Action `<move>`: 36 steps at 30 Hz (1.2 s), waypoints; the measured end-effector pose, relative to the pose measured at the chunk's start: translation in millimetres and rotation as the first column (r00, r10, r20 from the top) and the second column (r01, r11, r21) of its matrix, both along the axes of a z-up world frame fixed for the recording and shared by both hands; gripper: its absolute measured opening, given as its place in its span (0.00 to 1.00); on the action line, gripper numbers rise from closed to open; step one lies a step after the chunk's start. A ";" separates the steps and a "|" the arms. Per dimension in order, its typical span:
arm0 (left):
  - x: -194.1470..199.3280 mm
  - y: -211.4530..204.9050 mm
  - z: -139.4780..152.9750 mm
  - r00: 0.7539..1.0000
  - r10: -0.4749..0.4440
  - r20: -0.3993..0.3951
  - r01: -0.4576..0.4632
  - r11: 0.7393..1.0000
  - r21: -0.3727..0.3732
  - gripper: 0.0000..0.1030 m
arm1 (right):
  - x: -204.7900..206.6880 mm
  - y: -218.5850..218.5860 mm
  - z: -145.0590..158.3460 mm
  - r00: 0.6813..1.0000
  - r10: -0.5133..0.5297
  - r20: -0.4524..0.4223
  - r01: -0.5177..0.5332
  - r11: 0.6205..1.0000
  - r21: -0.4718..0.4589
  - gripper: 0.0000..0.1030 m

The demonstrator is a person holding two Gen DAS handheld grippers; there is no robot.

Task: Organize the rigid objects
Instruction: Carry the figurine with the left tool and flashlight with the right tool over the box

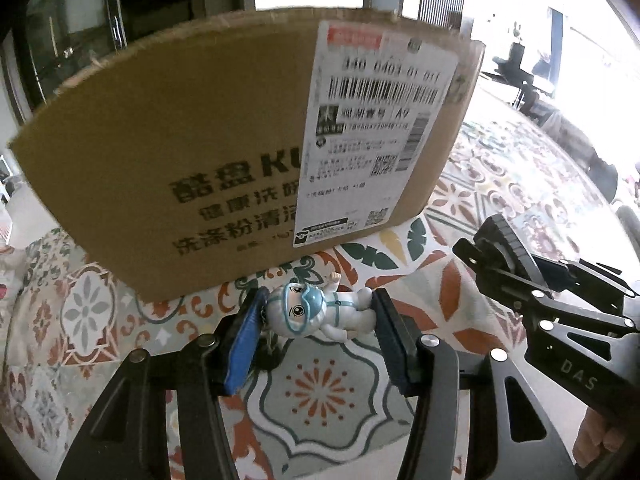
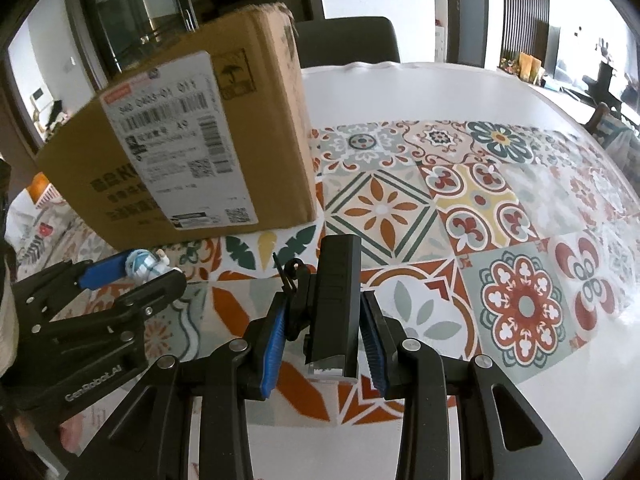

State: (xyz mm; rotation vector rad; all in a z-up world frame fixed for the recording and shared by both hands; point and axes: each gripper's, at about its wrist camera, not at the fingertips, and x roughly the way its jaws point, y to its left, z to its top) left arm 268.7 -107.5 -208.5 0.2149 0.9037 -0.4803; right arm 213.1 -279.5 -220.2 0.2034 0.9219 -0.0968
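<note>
My left gripper (image 1: pixel 316 312) is shut on a small white and blue figurine (image 1: pixel 308 308) in a protective suit, held sideways just above the patterned tablecloth (image 1: pixel 320 384), close in front of a cardboard box (image 1: pixel 192 140). It also shows at the left in the right wrist view (image 2: pixel 148 270). My right gripper (image 2: pixel 324 320) is shut on a black blocky device (image 2: pixel 334 304) with a clip, held above the cloth to the right of the box (image 2: pixel 192 140). The right gripper shows in the left wrist view (image 1: pixel 504 248).
The box bears a white shipping label (image 1: pixel 380 128) and stands on the table. A dark chair (image 2: pixel 348 40) stands behind the table's far edge. The patterned cloth (image 2: pixel 480 216) stretches to the right of the box.
</note>
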 end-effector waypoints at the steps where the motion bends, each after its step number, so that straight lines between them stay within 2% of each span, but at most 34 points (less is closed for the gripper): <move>1: -0.9 1.5 3.5 1.000 0.002 0.002 -0.002 1.000 -0.003 0.52 | -0.8 0.5 2.3 1.000 0.001 0.003 -0.001 1.000 0.000 0.35; 15: -23.9 31.0 63.5 0.997 0.059 0.046 -0.056 0.996 -0.067 0.52 | -13.8 16.3 60.2 0.996 0.029 0.085 -0.028 1.000 -0.015 0.35; 20: -29.5 29.7 84.2 0.994 0.073 0.075 -0.067 0.995 -0.080 0.52 | -17.8 22.9 81.7 0.992 0.044 0.118 -0.042 0.999 -0.026 0.35; 31: -34.8 42.2 127.4 0.986 0.093 0.139 -0.078 0.991 -0.106 0.52 | -21.0 34.6 124.5 0.980 0.069 0.186 -0.062 0.997 -0.044 0.35; 36: -32.1 48.3 142.3 0.984 0.106 0.144 -0.089 0.989 -0.121 0.52 | -20.5 41.4 144.7 0.971 0.083 0.222 -0.072 0.996 -0.056 0.35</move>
